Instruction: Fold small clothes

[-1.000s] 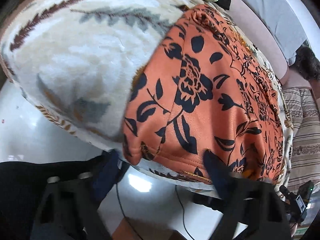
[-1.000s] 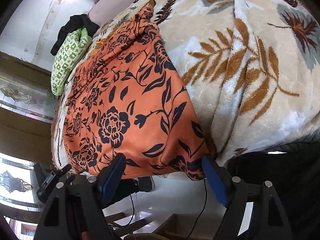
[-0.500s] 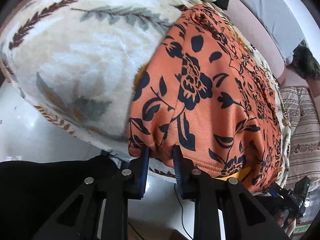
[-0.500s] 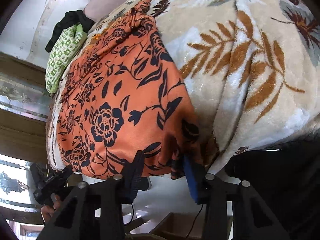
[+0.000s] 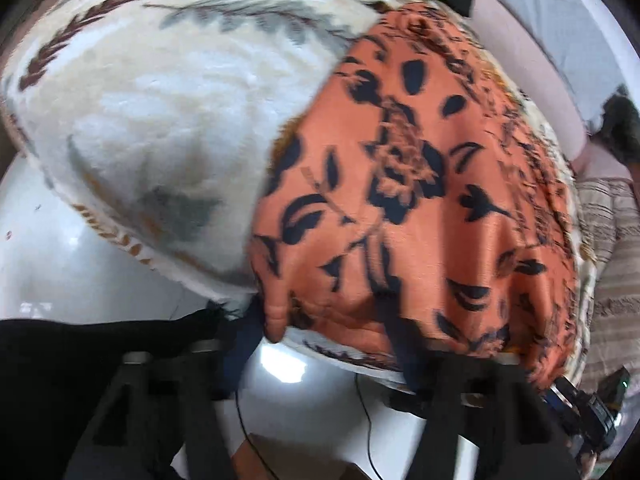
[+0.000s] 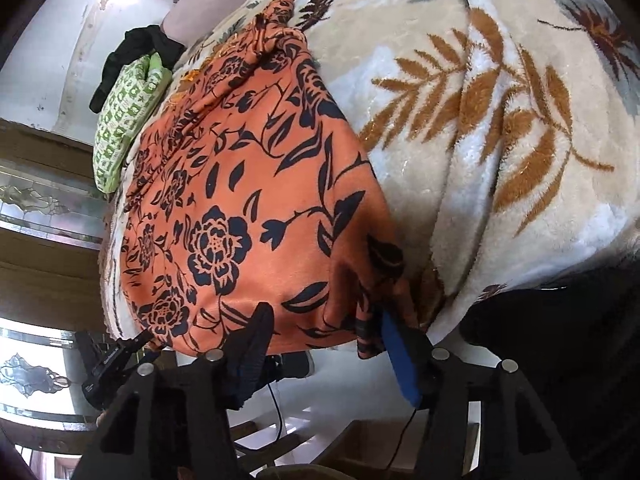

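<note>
An orange garment with a black flower print (image 5: pixel 420 184) lies spread on a cream leaf-patterned blanket (image 5: pixel 160 112), its near hem hanging over the bed's edge. My left gripper (image 5: pixel 320 344) is open, its fingers wide apart at the hem's left corner, with cloth draped over the gap. In the right wrist view the same garment (image 6: pixel 240 208) fills the middle. My right gripper (image 6: pixel 324 340) is open around the hem's right corner, which is bunched against the blue right finger (image 6: pixel 400 364).
A green patterned cloth (image 6: pixel 124 120) and a black cloth (image 6: pixel 136 52) lie at the far end of the bed. A grey pillow (image 5: pixel 568 32) rests by the wall. White glossy floor (image 5: pixel 60 264) and a cable show below the bed edge.
Both grippers were closed narrow on the hem half a second ago and have opened wide. The hem corners stay bunched by the fingers. The left view is blurred by motion.
</note>
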Motion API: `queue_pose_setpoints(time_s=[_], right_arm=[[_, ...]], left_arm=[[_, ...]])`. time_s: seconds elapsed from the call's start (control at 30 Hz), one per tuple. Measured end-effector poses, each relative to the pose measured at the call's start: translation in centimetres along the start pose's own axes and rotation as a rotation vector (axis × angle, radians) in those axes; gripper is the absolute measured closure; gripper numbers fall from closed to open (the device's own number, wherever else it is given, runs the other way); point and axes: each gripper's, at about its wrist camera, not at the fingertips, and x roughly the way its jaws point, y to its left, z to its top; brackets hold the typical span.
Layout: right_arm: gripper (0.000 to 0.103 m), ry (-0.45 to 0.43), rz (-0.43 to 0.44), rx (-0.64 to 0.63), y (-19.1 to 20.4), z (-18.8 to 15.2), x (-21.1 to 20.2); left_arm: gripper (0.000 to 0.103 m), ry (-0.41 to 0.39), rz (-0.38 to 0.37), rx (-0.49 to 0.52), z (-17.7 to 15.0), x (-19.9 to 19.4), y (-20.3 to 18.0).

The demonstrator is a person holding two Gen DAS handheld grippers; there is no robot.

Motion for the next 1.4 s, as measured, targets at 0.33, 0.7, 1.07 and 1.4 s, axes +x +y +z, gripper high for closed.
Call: queue_pose_setpoints(time_s=[0.33,0.7,1.07,1.4], right_arm=[[0.094,-0.006,-0.124,-0.138,1.6,-0.2,0.4],[0.098,-0.061,0.105,-0.184,6.1,2.1,-5.1],[0.097,-0.011,-0.081,-0.124,3.4,3.2,-4.5],[0.086,-0.087,0.007,-0.039,-1.3,2.0,-3.7]], left_arm=[[0.089,-0.100,0.018,0.169,-0.7,-3.5,-3.4],[0.089,-0.217,-0.107,0.298,2.1,-11.1,-7.8],[0.089,-0.243,0.028,0.422,0.4,-10.6,-10.6],[0.089,-0.259,0.108,0.448,-0.5,-10.3,-10.9]])
